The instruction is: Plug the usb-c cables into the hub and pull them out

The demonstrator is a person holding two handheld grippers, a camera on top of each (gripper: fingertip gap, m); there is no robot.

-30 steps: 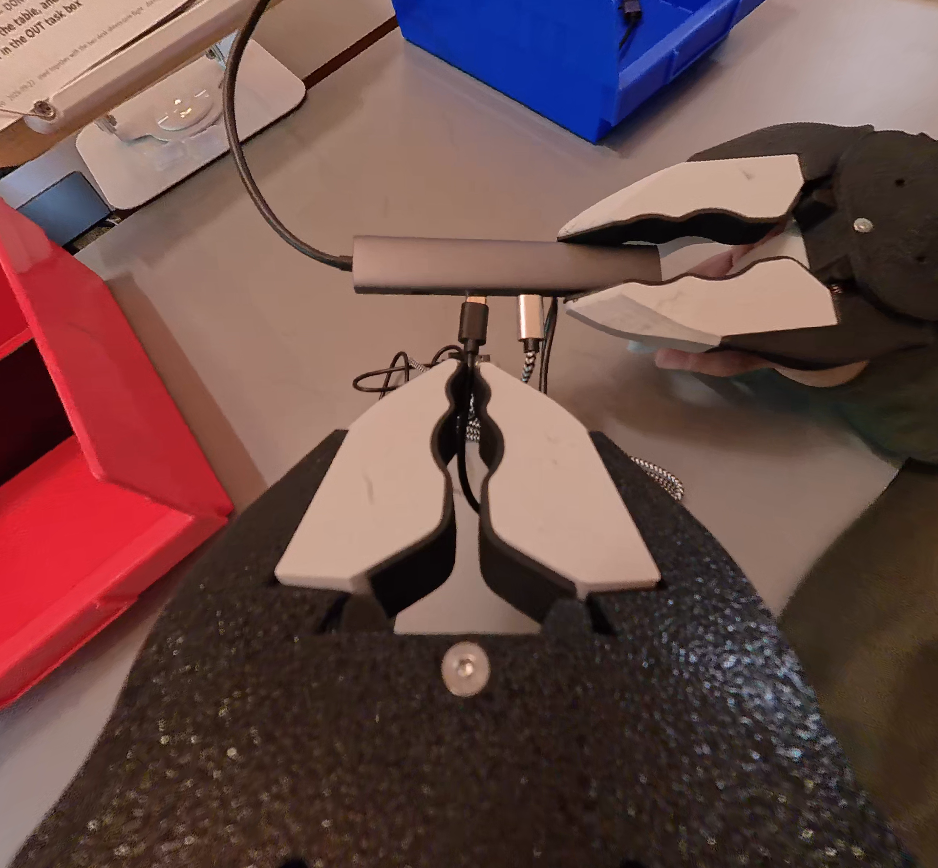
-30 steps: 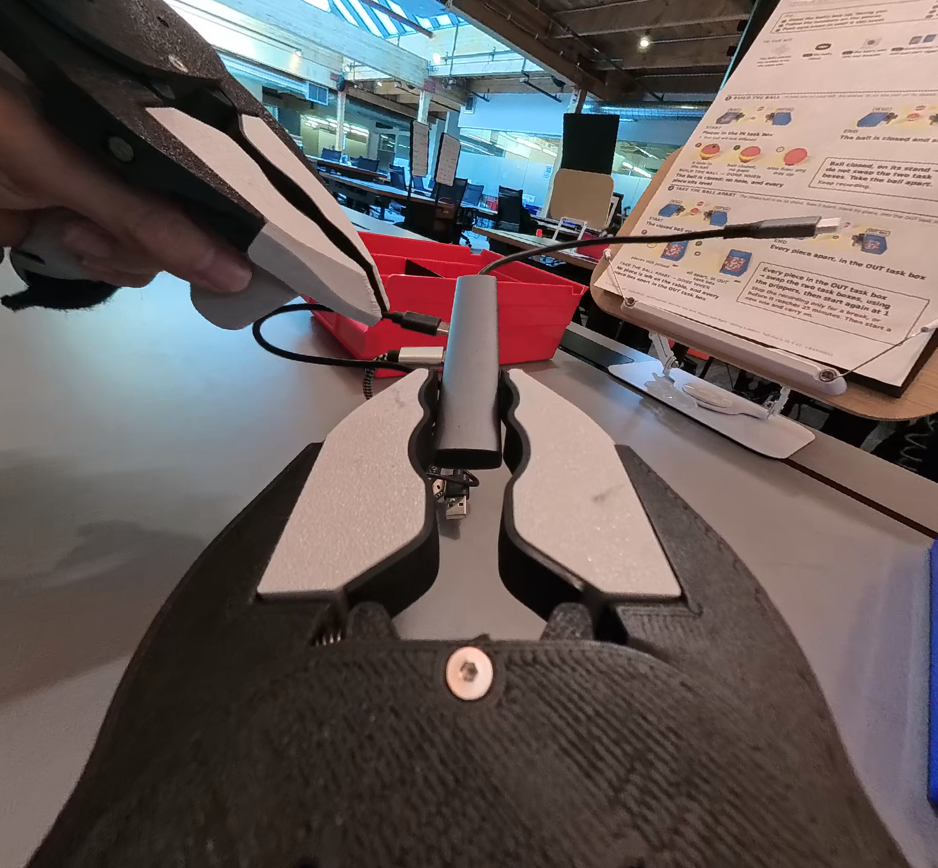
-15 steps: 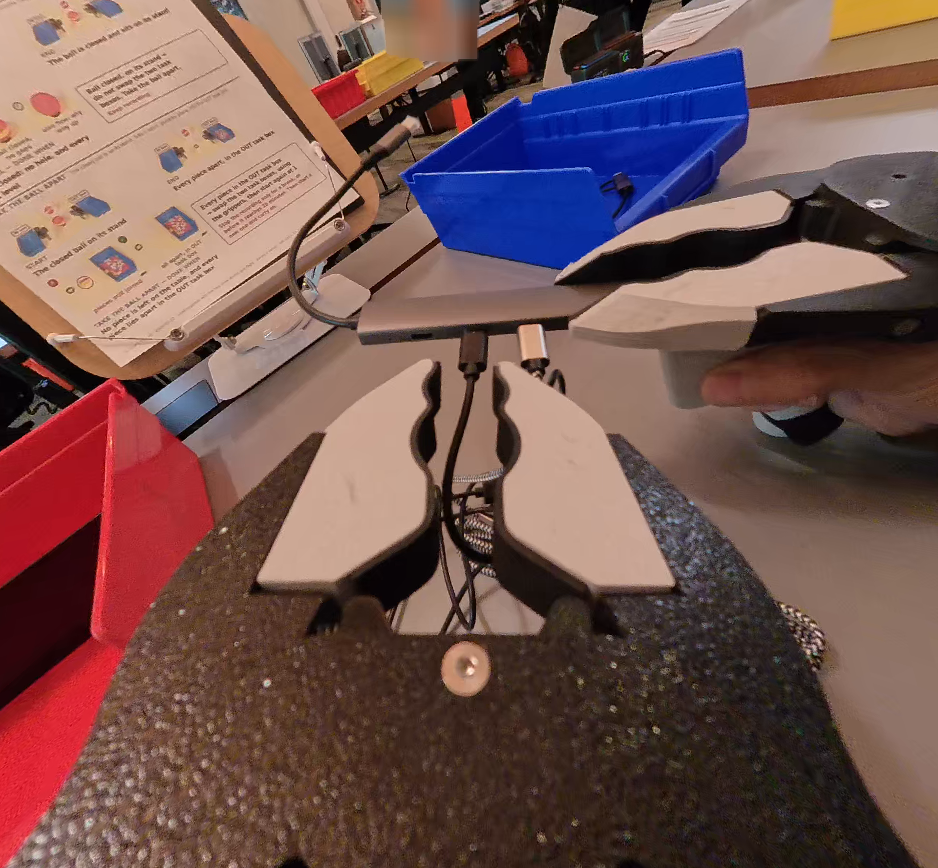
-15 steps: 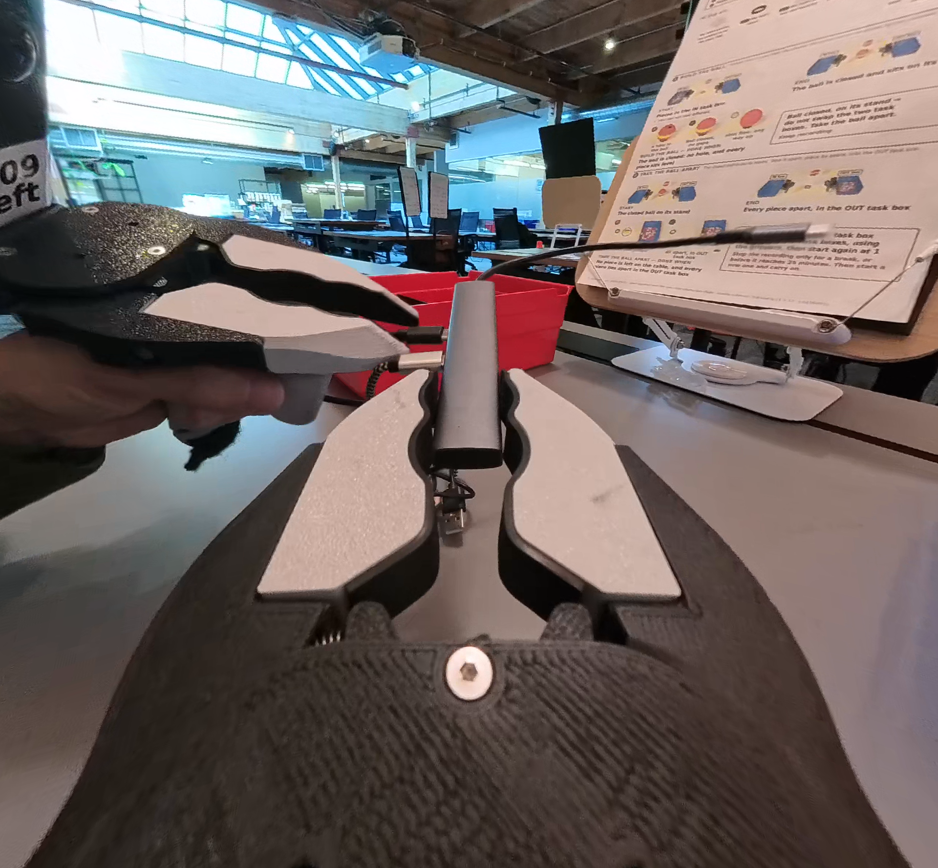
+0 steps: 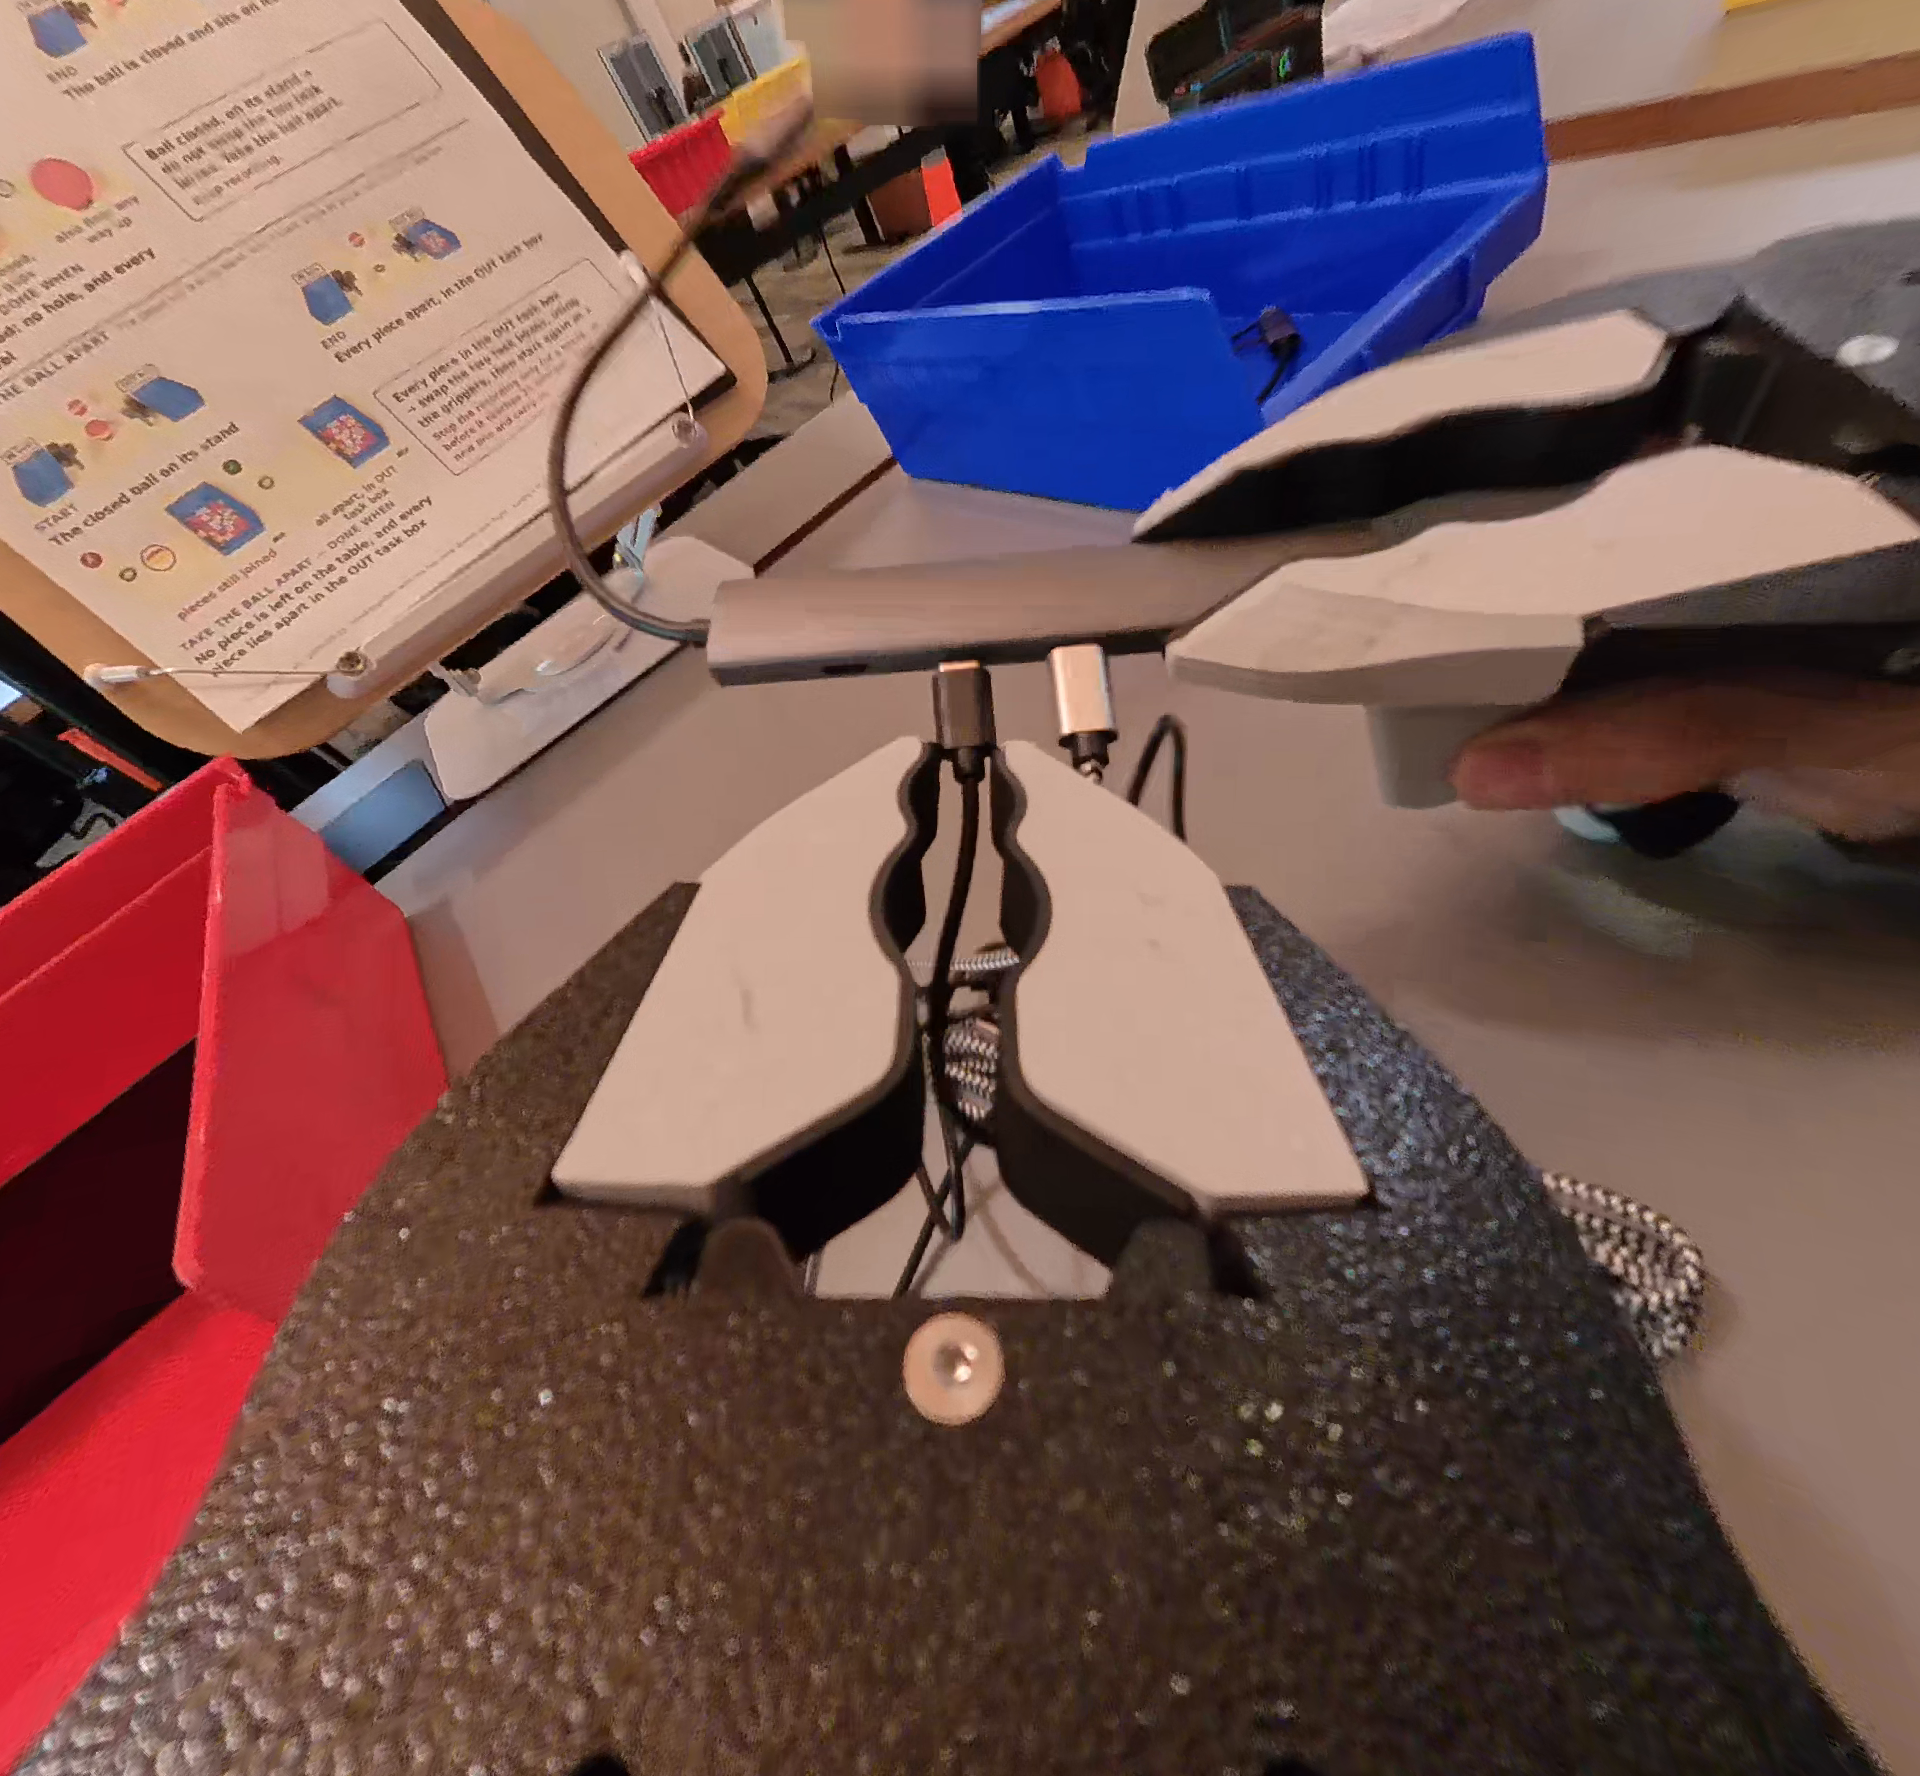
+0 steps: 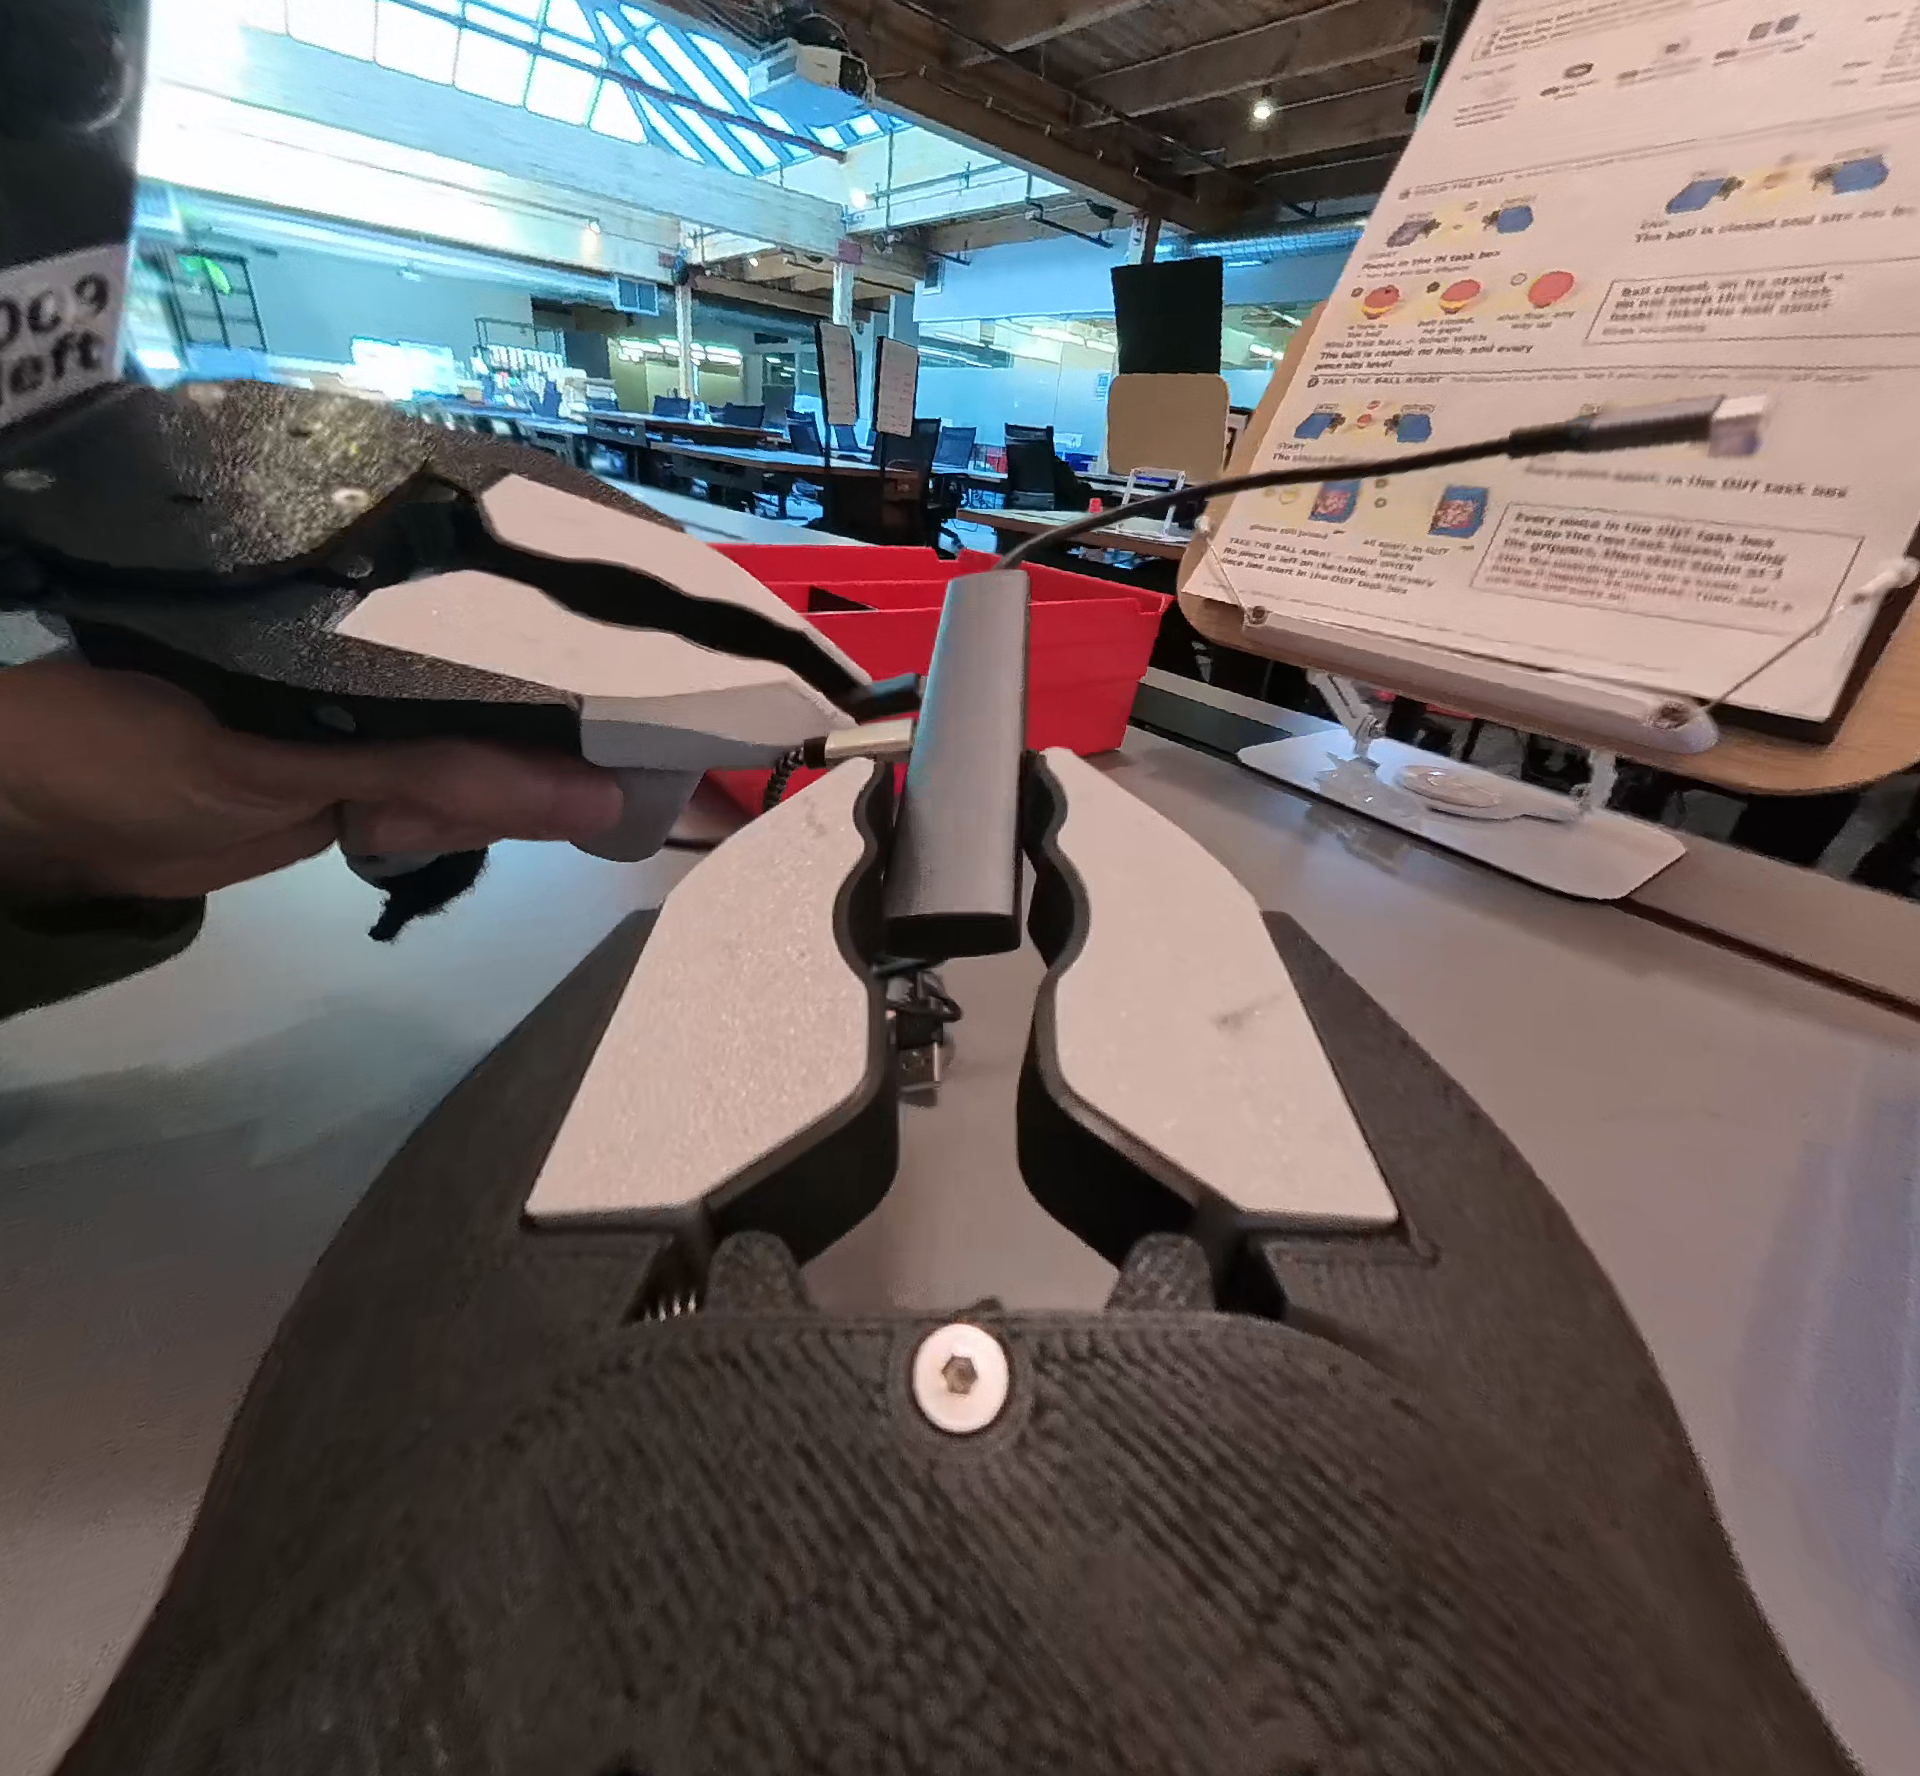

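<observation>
Pinching the black usb-c plug (image 5: 962, 718) at its tips, the left gripper (image 5: 958, 758) sits just under the hub (image 5: 935, 620), held clear above the desk (image 5: 1558, 1051) by the right gripper (image 6: 954, 791), clenched on its end. A silver plug (image 5: 1081, 700) sits seated alongside. Pulling crookedly could twist the hub loose, since only one end is clamped. Beyond, a blue bin (image 5: 1039, 396) stands toward the far edge.
</observation>
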